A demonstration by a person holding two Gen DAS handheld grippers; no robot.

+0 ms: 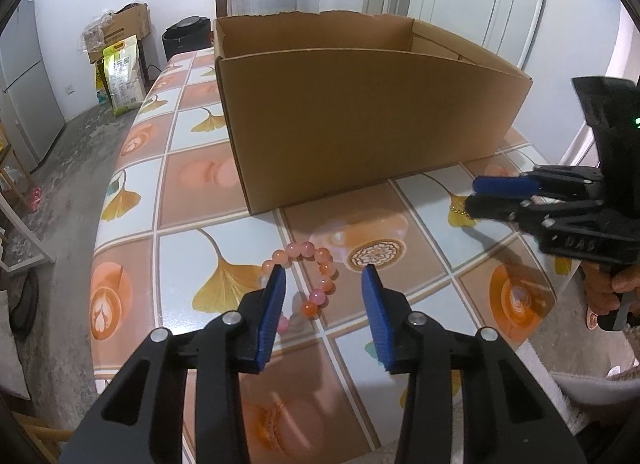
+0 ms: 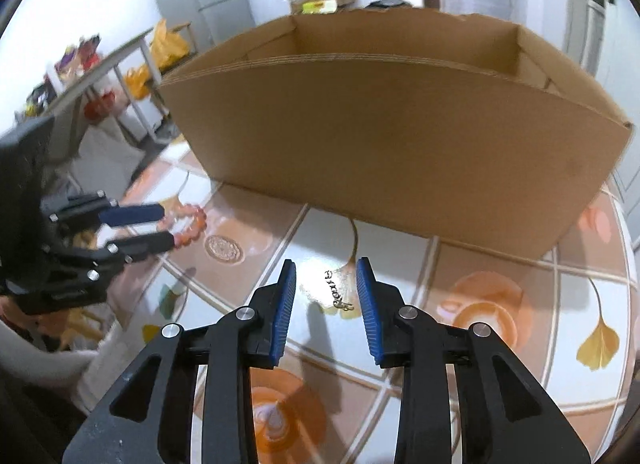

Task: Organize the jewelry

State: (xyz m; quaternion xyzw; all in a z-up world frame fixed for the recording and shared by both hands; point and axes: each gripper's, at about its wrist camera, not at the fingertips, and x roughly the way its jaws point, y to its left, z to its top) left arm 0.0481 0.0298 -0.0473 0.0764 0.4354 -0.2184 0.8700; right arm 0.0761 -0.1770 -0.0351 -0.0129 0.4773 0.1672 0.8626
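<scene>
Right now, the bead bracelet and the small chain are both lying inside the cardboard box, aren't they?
Not quite: both lie on the table in front of the box, not inside it. The left wrist view shows the bracelet on the tablecloth; the right wrist view shows the chain there.

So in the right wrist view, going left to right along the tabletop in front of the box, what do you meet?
Left hand-held gripper → pink bead bracelet → gold chain between the right hand-held gripper's open jaws → yellow ginkgo leaf print.
</scene>
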